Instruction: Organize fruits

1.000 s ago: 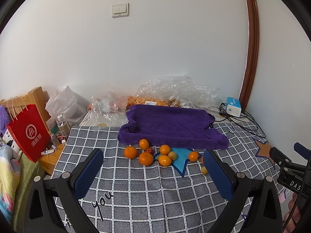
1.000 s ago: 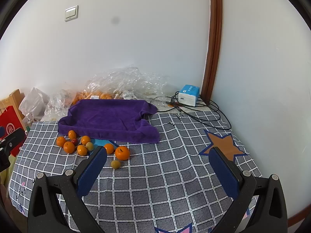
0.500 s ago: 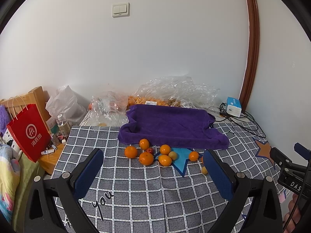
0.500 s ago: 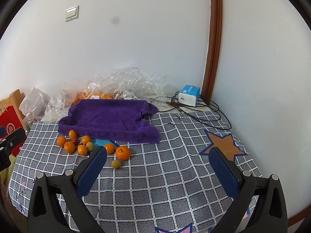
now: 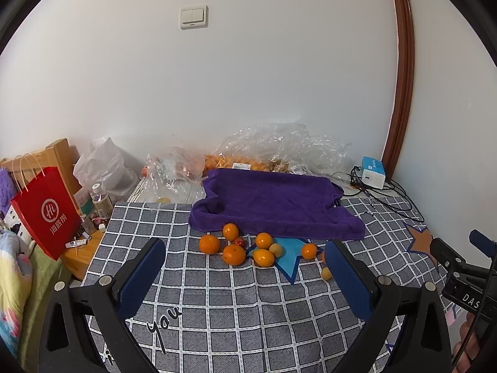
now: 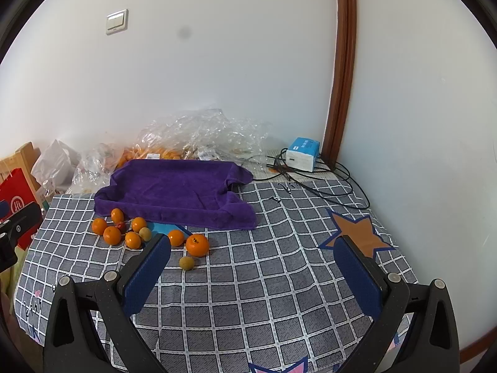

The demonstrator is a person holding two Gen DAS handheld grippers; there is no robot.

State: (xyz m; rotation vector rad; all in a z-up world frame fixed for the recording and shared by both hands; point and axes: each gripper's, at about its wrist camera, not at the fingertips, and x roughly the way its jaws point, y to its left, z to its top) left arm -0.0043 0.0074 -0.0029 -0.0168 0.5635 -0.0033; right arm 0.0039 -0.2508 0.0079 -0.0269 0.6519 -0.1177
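Observation:
Several oranges (image 5: 234, 254) lie in a loose cluster on the grey checked cloth (image 5: 236, 317), just in front of a purple towel (image 5: 273, 206). A small red fruit (image 5: 239, 242) and a small yellowish fruit (image 5: 275, 249) sit among them. In the right wrist view a larger orange (image 6: 197, 244) and a yellowish fruit (image 6: 186, 262) lie apart at the cluster's right end. My left gripper (image 5: 245, 276) is open, hovering short of the cluster with nothing between its fingers. My right gripper (image 6: 253, 272) is open too, to the right of the fruit, empty.
Clear plastic bags (image 5: 279, 149) with more oranges lie against the wall behind the towel. A blue-white box (image 6: 303, 154) with black cables sits in the far right corner. A red paper bag (image 5: 46, 214) and bottles stand off the left edge.

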